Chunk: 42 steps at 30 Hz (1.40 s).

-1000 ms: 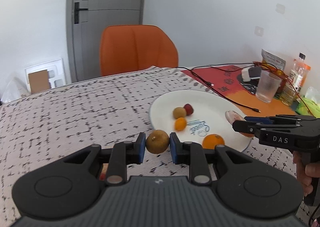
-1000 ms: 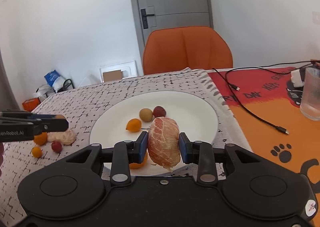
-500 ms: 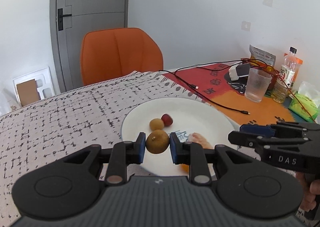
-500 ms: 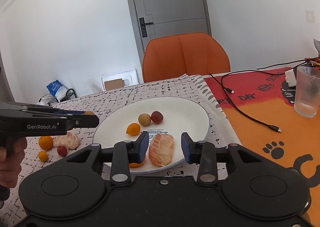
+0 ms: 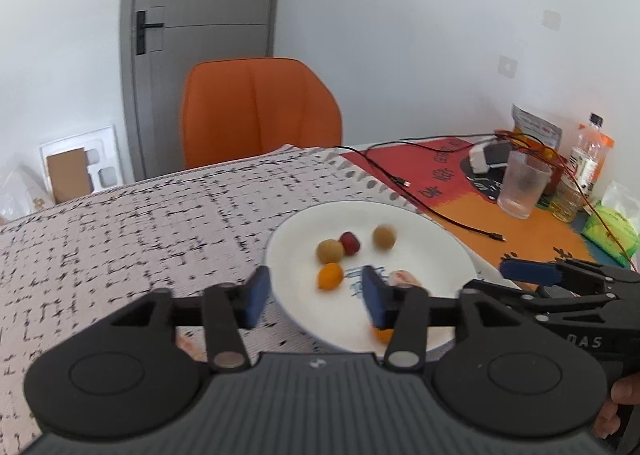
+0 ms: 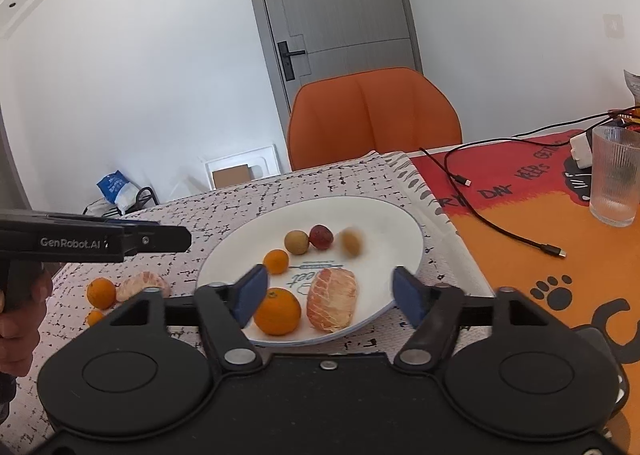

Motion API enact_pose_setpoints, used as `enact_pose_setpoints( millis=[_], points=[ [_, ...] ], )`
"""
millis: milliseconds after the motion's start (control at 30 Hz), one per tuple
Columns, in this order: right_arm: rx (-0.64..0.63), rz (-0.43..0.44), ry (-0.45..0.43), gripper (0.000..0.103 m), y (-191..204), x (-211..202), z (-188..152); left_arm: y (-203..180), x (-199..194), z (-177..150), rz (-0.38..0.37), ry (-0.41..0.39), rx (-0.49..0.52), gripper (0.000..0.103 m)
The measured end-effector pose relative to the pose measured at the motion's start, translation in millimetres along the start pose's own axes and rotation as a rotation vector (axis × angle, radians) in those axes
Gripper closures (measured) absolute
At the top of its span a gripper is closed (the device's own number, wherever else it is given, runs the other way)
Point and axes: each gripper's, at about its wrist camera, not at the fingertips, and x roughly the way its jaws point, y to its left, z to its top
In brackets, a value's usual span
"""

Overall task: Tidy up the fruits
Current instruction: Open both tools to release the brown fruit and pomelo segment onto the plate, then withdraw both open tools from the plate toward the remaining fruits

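Note:
A white plate [image 6: 392,227] [image 5: 432,239] holds a peeled citrus [image 6: 332,305], an orange [image 6: 278,311], a small orange fruit [image 6: 276,261], a brown longan [image 6: 297,242], a red fruit [image 6: 321,236] and a second, motion-blurred longan [image 6: 351,242] [image 5: 385,237]. My left gripper [image 5: 316,297] is open and empty above the plate's near left rim. My right gripper [image 6: 328,295] is open and empty just above the peeled citrus. Left of the plate lie another peeled citrus [image 6: 140,286] and two small oranges [image 6: 101,293].
A black cable [image 6: 504,231] runs over the orange mat [image 6: 560,247] right of the plate. A ribbed glass [image 6: 614,175] stands further right, with a bottle [image 5: 588,159] and packets behind it. An orange chair [image 6: 372,119] stands at the far table edge.
My left gripper opened and let the longan go; it now rolls on the plate. My right gripper opened wider and drew back from the peeled citrus lying on the plate.

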Motion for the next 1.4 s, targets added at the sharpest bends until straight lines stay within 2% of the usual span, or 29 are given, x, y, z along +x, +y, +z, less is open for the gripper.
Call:
enact_pose_setpoints(
  millis=[67,300,367,433,567,1000,1133,1400],
  points=[
    [-0.001,0.006,-0.007,0.024,3,-1,0,7,-5,-2,0.010,-0.010,-0.018,0.044],
    [0.005,0.047,-0.012,0.018,12,-1,1,28,-23,-10,0.046,-0.022,-0.067,0.039],
    [-0.001,0.054,-0.010,0.016,16,-1,2,34,-29,-12,0.056,-0.024,-0.079,0.026],
    [-0.007,0.064,-0.012,0.012,20,-1,2,39,-35,-14,0.068,-0.035,-0.087,0.018],
    [-0.013,0.067,-0.031,0.005,28,-3,3,48,-46,-15,0.081,-0.050,-0.097,0.012],
    [-0.033,0.107,-0.033,0.000,52,-4,6,77,-81,-22,0.145,-0.086,-0.144,0.007],
    [-0.015,0.109,-0.038,0.000,56,-3,6,89,-93,-25,0.168,-0.106,-0.182,0.000],
    [-0.019,0.138,-0.035,0.000,72,1,5,108,-107,-31,0.213,-0.122,-0.216,0.000]
  ],
)
